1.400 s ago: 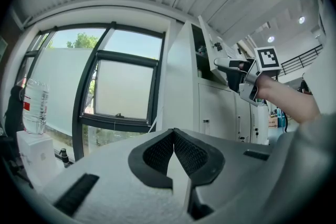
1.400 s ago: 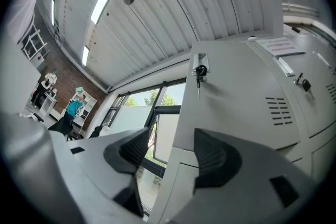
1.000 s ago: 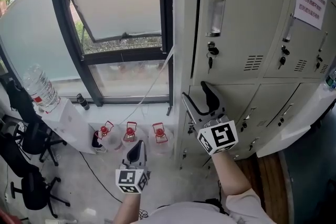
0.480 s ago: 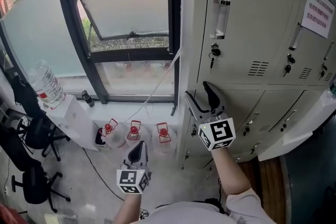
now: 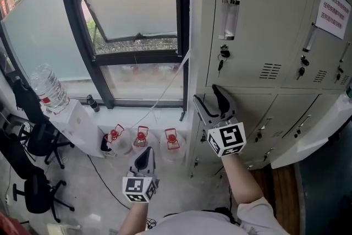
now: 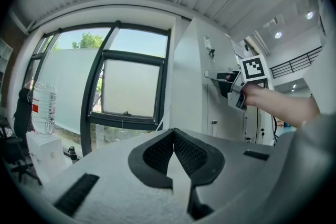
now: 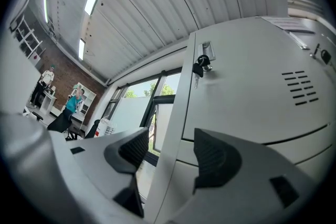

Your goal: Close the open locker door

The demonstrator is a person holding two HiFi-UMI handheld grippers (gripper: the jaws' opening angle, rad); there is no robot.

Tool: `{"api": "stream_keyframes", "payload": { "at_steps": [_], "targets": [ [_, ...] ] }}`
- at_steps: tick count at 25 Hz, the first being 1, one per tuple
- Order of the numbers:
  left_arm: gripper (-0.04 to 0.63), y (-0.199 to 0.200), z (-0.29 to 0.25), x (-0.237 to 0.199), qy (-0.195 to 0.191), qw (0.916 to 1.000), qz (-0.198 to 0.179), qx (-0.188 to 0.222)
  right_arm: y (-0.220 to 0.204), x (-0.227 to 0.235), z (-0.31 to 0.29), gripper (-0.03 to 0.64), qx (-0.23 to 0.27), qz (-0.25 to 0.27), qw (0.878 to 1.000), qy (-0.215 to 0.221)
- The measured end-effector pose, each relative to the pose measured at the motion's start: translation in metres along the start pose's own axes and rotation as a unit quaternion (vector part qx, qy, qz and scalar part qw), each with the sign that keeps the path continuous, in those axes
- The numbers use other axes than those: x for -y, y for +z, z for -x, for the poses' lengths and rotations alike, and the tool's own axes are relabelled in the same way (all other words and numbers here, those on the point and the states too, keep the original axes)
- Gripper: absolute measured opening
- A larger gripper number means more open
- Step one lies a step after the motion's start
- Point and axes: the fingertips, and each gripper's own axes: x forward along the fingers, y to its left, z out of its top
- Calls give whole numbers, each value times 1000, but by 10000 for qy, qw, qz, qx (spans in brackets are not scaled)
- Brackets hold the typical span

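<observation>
A bank of beige lockers (image 5: 258,19) fills the right of the head view; the upper left door has keys (image 5: 221,58) hanging in its lock. My right gripper (image 5: 206,95) is open, its tips at the top left corner of the lower left locker door (image 5: 247,110). In the right gripper view the locker's left edge (image 7: 169,134) runs up between the open gripper's (image 7: 170,147) two pads, with the keys (image 7: 198,67) above. A pale slab (image 5: 313,132), perhaps an open door, juts out at the lower right. My left gripper (image 5: 144,156) hangs low, shut and empty (image 6: 173,152).
A dark-framed window (image 5: 129,3) takes up the left. Below it stand a large water bottle (image 5: 48,91) on a white box, three red-capped jugs (image 5: 140,137) on the floor, and black office chairs (image 5: 33,195). A notice (image 5: 335,3) is stuck on an upper locker.
The head view has shifted slightly towards the lockers since a second ago. Both grippers hold almost the same places, and nothing differs from the last half second.
</observation>
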Motion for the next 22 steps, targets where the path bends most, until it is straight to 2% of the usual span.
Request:
{"api": "stream_keyframes", "payload": {
  "at_steps": [10, 22],
  "targets": [
    [9, 5, 5, 4, -31, 9999, 6, 99, 1, -7, 13, 238, -88, 118, 9999, 71],
    [9, 5, 7, 38, -335, 9989, -10, 324, -12, 6, 76, 238, -385, 43, 9989, -251]
  ]
}}
